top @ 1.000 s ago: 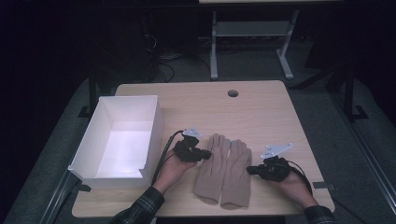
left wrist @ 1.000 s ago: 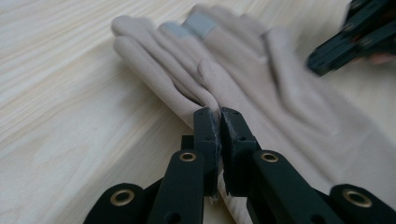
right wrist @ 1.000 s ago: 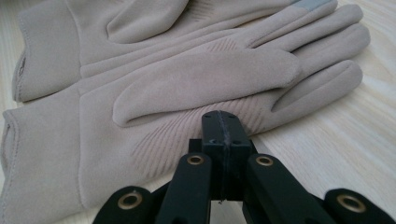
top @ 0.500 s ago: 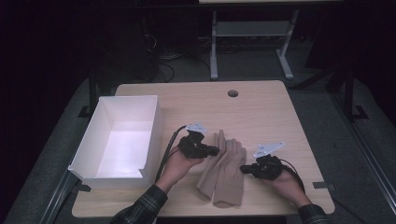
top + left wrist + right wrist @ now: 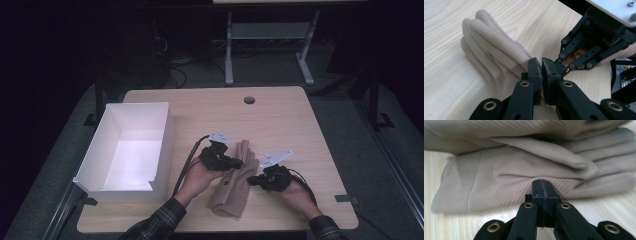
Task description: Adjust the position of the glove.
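Both grippers sit near the table's [image 5: 280, 112] front edge: left gripper [image 5: 541, 65] pinches the beige gloves [image 5: 491, 45], while right gripper [image 5: 543, 187] is closed tight, tips against the gloves.

Lab-type recording room: light wooden table [image 5: 280, 115] on grey carpet, dark surround, loose black floor cables [image 5: 172, 65], white metal stand [image 5: 267, 45].

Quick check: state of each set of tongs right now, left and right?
Left tongs: shut, apparently pinching the edge of the beige gloves.
Right tongs: shut against the gloves' edge; a grip on fabric cannot be told.
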`<state>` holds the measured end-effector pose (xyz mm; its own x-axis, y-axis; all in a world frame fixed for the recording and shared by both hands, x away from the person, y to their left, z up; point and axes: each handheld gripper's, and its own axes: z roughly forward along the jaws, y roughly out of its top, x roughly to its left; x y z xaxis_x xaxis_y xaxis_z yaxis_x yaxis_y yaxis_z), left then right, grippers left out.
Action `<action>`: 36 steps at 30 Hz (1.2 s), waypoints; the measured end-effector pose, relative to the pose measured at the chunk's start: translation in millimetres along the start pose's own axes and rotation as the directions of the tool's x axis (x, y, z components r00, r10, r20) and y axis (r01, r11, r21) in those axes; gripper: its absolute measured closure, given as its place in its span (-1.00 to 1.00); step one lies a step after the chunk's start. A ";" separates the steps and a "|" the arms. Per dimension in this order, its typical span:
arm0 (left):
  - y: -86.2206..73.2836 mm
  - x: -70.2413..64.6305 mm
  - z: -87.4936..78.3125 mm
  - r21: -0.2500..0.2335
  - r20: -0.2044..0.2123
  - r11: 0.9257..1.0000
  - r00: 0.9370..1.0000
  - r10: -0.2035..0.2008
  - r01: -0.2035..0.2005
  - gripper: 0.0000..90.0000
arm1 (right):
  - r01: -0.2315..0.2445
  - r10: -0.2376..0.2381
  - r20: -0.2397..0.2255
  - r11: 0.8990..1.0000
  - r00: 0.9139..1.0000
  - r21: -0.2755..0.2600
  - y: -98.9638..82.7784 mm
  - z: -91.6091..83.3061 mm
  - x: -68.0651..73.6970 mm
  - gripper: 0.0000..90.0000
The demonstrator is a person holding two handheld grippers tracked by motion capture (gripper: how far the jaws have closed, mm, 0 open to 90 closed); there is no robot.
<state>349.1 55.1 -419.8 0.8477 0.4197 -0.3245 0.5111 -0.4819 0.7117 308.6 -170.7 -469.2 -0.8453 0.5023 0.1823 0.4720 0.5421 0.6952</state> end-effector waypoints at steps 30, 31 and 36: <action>-10.3 -26.7 27.0 0.058 0.063 0.997 0.997 0.048 -0.051 0.98 | -0.059 0.066 0.114 0.997 0.991 -0.057 -12.6 -32.2 -22.9 0.73; -12.8 -29.4 30.9 0.084 0.062 0.994 0.996 0.066 -0.072 0.98 | -0.059 0.066 0.114 0.997 0.991 -0.057 -12.6 -32.2 -22.9 0.73; -22.8 -34.1 48.6 0.154 0.043 0.984 0.996 0.081 -0.086 0.98 | -0.109 0.129 0.216 0.989 0.968 -0.102 -23.9 -47.2 -41.6 0.16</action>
<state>315.5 14.4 -455.2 0.8915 0.3457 -0.2928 0.4517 -0.6294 0.6323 320.7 -236.4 -460.6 -0.7031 0.7016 0.1157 0.5332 0.4125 0.7386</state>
